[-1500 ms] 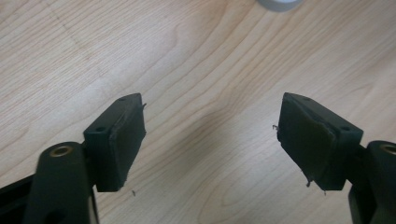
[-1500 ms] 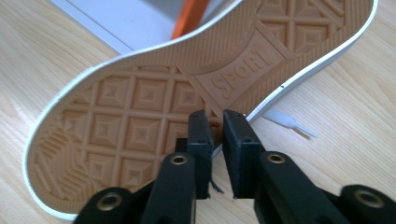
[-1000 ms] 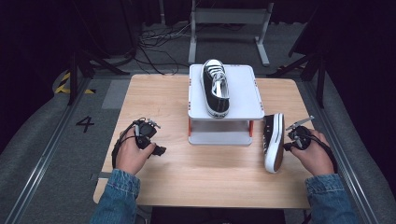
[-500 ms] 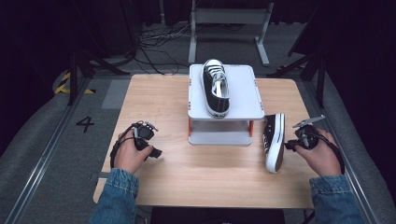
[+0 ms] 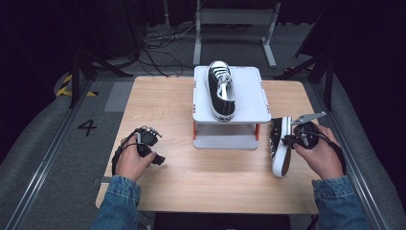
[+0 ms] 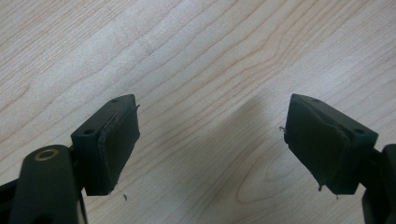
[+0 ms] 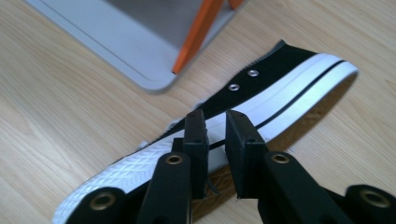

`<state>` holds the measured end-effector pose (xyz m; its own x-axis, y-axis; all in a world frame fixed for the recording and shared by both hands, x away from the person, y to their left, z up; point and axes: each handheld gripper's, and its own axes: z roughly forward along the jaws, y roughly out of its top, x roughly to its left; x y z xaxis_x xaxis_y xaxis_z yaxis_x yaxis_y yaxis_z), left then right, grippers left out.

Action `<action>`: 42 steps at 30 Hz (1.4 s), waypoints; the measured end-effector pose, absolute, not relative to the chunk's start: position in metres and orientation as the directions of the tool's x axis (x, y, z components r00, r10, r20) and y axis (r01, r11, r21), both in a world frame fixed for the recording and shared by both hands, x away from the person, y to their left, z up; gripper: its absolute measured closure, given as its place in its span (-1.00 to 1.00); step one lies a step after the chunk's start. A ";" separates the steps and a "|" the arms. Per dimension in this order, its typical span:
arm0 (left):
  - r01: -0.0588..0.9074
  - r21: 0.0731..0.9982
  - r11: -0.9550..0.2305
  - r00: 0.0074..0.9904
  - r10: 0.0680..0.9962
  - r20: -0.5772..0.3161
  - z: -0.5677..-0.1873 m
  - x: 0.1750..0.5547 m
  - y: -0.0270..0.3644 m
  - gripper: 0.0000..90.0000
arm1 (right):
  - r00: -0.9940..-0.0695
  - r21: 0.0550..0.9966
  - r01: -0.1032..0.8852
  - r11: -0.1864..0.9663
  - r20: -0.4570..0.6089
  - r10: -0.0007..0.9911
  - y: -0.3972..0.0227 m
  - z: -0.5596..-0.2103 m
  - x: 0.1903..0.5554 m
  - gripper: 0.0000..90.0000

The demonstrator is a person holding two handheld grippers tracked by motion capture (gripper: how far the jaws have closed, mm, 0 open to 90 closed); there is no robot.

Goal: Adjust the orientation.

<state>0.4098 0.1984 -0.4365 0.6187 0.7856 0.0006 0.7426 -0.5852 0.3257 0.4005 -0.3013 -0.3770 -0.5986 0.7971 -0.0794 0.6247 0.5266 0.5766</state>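
A black canvas sneaker (image 5: 221, 91) with white laces stands on the white riser (image 5: 251, 103) at the table's middle. Its mate (image 5: 279, 146) lies on its side on the wood to the right of the riser, sole toward the right hand. My right gripper (image 5: 293, 140) hovers just over this shoe's white sole edge (image 7: 280, 100). Its jaws (image 7: 215, 119) have a narrow gap and have just been closing a little, with nothing pinched between them. My left gripper (image 5: 151, 149) points down at bare wood on the left, jaws (image 6: 210, 149) wide open.
The riser's orange legs (image 7: 196, 35) and lower shelf (image 5: 225, 142) stand close to the left of the lying shoe. The table's right edge (image 5: 330, 158) runs just beyond the right hand. Bare wood (image 5: 210, 177) lies between the two hands.
My right gripper has lifted slightly off the lying shoe and its jaws have parted a little. The shoe has stayed where it was. The left hand has barely moved.
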 end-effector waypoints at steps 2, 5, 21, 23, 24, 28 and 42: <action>0.747 0.317 -0.584 0.617 0.787 -0.005 -0.437 0.411 0.198 -0.59 | -0.588 0.579 0.632 0.515 -0.074 0.805 -0.305 -0.376 0.399 0.84; 0.744 0.325 -0.584 0.619 0.785 -0.007 -0.437 0.413 0.196 -0.59 | -0.577 0.588 0.640 0.495 -0.058 0.815 -0.311 -0.376 0.397 0.87; 0.721 0.342 -0.603 0.646 0.763 -0.015 -0.431 0.427 0.183 -0.58 | -0.433 0.524 0.757 0.391 -0.045 0.900 -0.380 -0.384 0.373 1.00; 0.714 0.349 -0.608 0.651 0.759 -0.008 -0.431 0.428 0.183 -0.58 | -0.413 0.495 0.785 0.374 -0.032 0.910 -0.390 -0.391 0.373 1.00; 0.713 0.355 -0.604 0.650 0.760 -0.013 -0.430 0.428 0.183 -0.58 | -0.403 0.482 0.798 0.362 -0.021 0.915 -0.396 -0.396 0.373 1.00; 0.712 0.359 -0.604 0.652 0.758 -0.019 -0.430 0.429 0.181 -0.58 | -0.374 0.455 0.826 0.333 0.000 0.927 -0.411 -0.414 0.375 1.00; 0.710 0.364 -0.603 0.655 0.756 -0.024 -0.427 0.429 0.182 -0.59 | -0.352 0.296 0.893 0.339 -0.011 0.936 -0.421 -0.423 0.363 0.86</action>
